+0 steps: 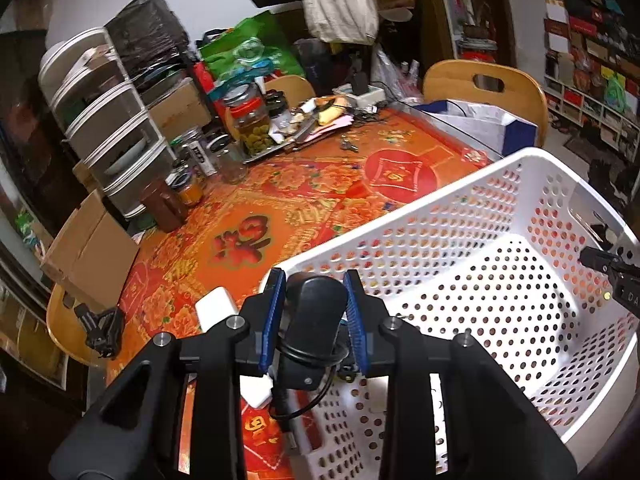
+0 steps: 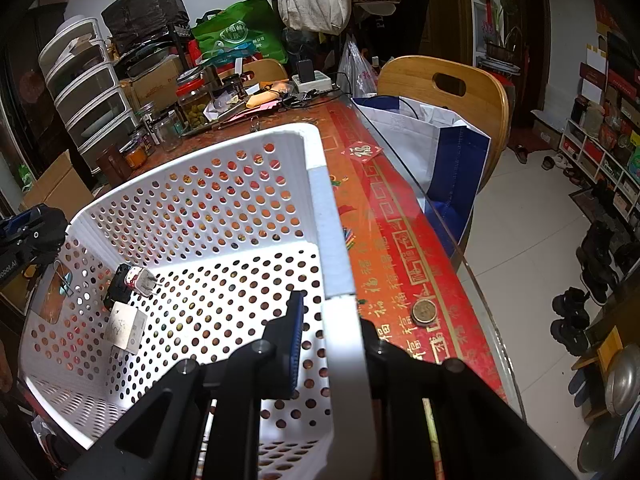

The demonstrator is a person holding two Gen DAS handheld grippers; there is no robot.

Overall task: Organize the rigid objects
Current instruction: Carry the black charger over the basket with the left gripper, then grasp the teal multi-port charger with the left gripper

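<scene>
Right wrist view — fingers [image 2: 326, 320] clamp basket [image 2: 336, 240] rim.

Open zone: red-and-gold patterned surface [image 1: 280, 200], centre, bare.
Far edge: glass jars [image 1: 252, 120], stacked grey plastic drawers [image 1: 108, 120].
Near side: white perforated plastic basket [image 1: 500, 208]; floor free except small chargers [image 2: 132, 300] at one wall.
Right strip: coin [image 2: 425, 312] only.
</scene>
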